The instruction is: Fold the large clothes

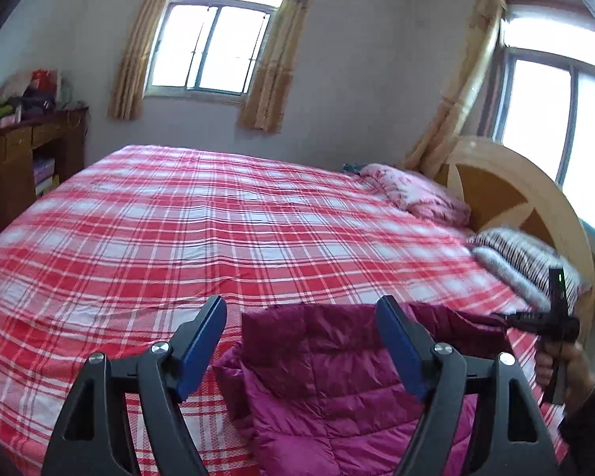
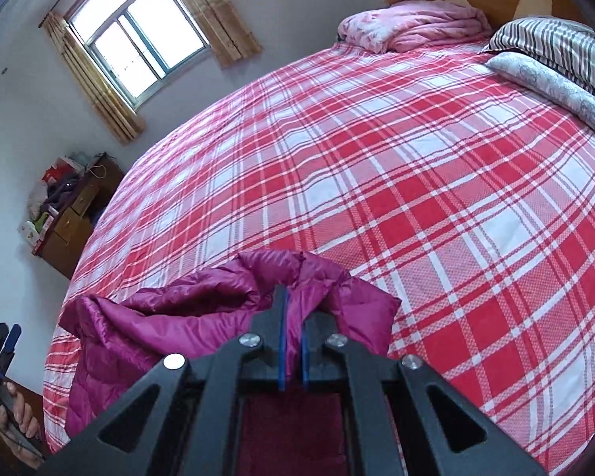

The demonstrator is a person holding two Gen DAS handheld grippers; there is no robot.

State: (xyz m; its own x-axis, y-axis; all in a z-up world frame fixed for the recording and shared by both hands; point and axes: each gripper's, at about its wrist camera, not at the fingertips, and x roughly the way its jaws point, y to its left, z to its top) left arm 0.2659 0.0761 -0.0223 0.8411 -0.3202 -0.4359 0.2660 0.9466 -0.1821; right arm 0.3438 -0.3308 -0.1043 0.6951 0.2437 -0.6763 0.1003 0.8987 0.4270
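Note:
A magenta quilted jacket (image 1: pixel 337 380) lies on the near edge of a bed with a red-and-white plaid sheet (image 1: pixel 218 218). My left gripper (image 1: pixel 301 309) is open above the jacket, its blue pads wide apart and pressing on nothing. In the right wrist view my right gripper (image 2: pixel 293 309) is shut on a raised fold of the jacket (image 2: pixel 170 317), with purple fabric pinched between the blue pads. The left wrist view shows that right gripper (image 1: pixel 535 323) at the far right, held by a hand and pulling the jacket's edge taut. The left gripper (image 2: pixel 4 341) appears at the left edge.
A folded pink quilt (image 1: pixel 412 194) and striped pillows (image 1: pixel 527 265) lie by the rounded wooden headboard (image 1: pixel 507 194). A wooden desk (image 1: pixel 16 158) piled with clutter stands left of the bed. The plaid sheet (image 2: pixel 416 198) stretches flat beyond the jacket.

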